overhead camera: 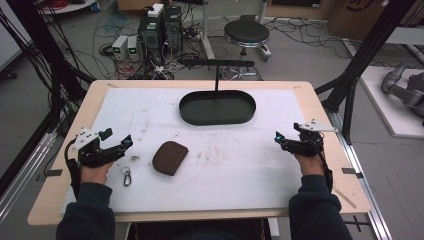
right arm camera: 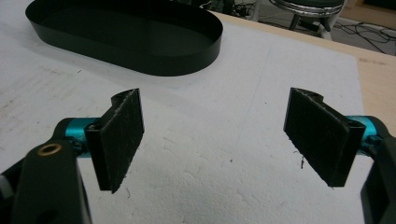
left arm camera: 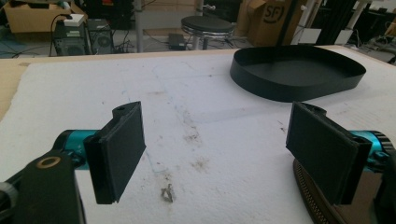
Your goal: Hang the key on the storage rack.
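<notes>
A brown zip pouch [overhead camera: 170, 157] lies on the white mat [overhead camera: 225, 160], left of the middle. A small metal clip with a ring [overhead camera: 127, 175] lies just left of it, near my left hand. My left gripper [overhead camera: 126, 142] hovers at the mat's left side, open, nothing between its jaws; its own view catches the pouch's zip edge [left arm camera: 313, 196] at the lower right. My right gripper [overhead camera: 278, 139] sits at the mat's right side, open and empty, its pads [right arm camera: 122, 135] wide apart over bare mat. A black oval tray [overhead camera: 217, 107] stands empty at the far middle.
A black T-shaped stand [overhead camera: 216, 64] rises behind the tray. The wooden table [overhead camera: 320, 105] edges frame the mat. Beyond the table are a stool [overhead camera: 246, 33], computer boxes and loose cables on the floor. Black frame posts [overhead camera: 367, 45] stand at the right.
</notes>
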The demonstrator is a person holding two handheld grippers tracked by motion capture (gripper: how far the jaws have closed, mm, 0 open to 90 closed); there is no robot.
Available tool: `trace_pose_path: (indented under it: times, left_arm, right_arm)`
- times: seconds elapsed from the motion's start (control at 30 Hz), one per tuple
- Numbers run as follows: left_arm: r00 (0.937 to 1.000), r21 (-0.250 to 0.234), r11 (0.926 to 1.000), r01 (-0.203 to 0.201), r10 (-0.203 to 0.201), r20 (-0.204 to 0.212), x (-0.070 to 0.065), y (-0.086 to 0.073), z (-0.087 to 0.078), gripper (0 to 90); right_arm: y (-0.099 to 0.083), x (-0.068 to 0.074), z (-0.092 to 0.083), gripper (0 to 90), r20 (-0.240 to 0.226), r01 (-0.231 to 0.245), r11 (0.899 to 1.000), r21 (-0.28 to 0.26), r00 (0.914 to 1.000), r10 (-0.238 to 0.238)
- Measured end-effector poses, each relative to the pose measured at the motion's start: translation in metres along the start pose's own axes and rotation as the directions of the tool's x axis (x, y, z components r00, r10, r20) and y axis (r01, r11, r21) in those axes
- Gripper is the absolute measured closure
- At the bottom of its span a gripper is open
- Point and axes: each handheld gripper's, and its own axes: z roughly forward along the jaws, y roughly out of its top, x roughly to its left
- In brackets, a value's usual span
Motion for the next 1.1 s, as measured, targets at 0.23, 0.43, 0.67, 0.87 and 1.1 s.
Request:
trace_pose_path:
  times: [0.23,0.43,0.67,0.87,1.1]
  left_arm:
    - [0.9999,0.009,0.9999,0.011,-0.011,-0.006,0.001,0.0,0.003,19.6]
    - [0.9999,0.022,0.9997,0.008,-0.008,-0.009,0.0,0.001,0.007,20.1]
    - [0.9998,0.035,0.9994,-0.001,0.002,-0.017,-0.003,0.003,0.006,21.2]
    - [0.9988,0.057,0.9984,0.009,-0.006,-0.049,-0.008,0.007,-0.01,23.9]
    - [0.9976,0.118,0.993,0.009,-0.001,-0.069,-0.01,0.007,-0.029,20.8]
  right_arm:
    - [0.0,0.0,0.002,20.4,-0.009,0.005,1.0,0.006,0.9999,-0.005]
    - [-0.003,-0.002,0.001,20.4,-0.014,0.008,1.0,0.017,0.9999,-0.008]
    - [-0.004,-0.002,-0.005,20.5,-0.008,0.017,1.0,0.014,0.9998,-0.017]
    - [-0.002,0.004,-0.008,20.5,-0.009,0.021,1.0,0.005,0.9997,-0.021]
    - [-0.001,0.007,-0.005,20.5,-0.028,0.032,0.999,0.002,0.9991,-0.032]
